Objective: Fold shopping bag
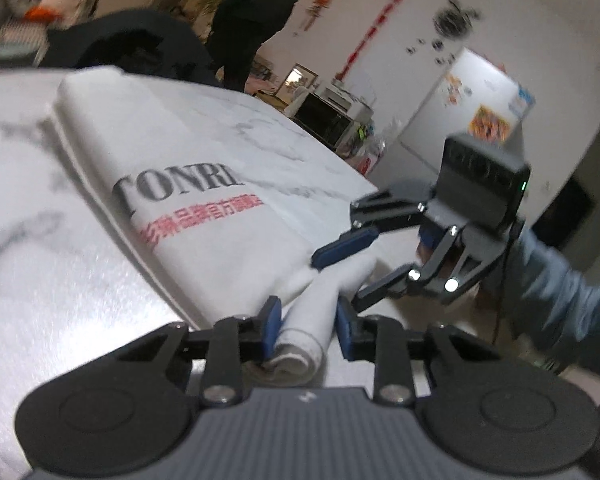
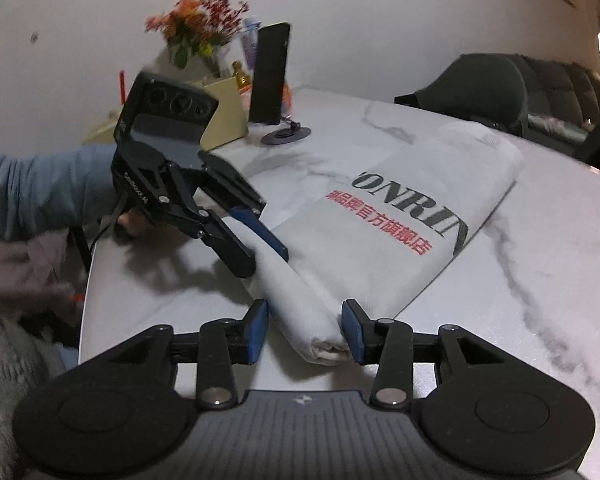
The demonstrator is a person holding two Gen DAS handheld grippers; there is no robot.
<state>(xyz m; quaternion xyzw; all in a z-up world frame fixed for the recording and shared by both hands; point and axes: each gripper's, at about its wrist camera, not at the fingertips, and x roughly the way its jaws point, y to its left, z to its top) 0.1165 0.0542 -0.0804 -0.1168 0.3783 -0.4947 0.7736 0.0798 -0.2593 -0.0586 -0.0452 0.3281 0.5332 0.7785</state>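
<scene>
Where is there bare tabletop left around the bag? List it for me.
Bare marble table lies on the right gripper's side of the shopping bag, out to the table edge. More lies between the bag and the phone stand. The near end is crowded: both grippers, left, straddle the rolled edge.

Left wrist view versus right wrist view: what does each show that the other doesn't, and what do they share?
Only the left wrist view shows a person in dark clothes, a fridge and a microwave. Only the right wrist view shows flowers, a phone on a stand and a beige box. Both show the white shopping bag on the marble table, with the left gripper and right gripper each straddling its rolled near edge, jaws apart.
</scene>
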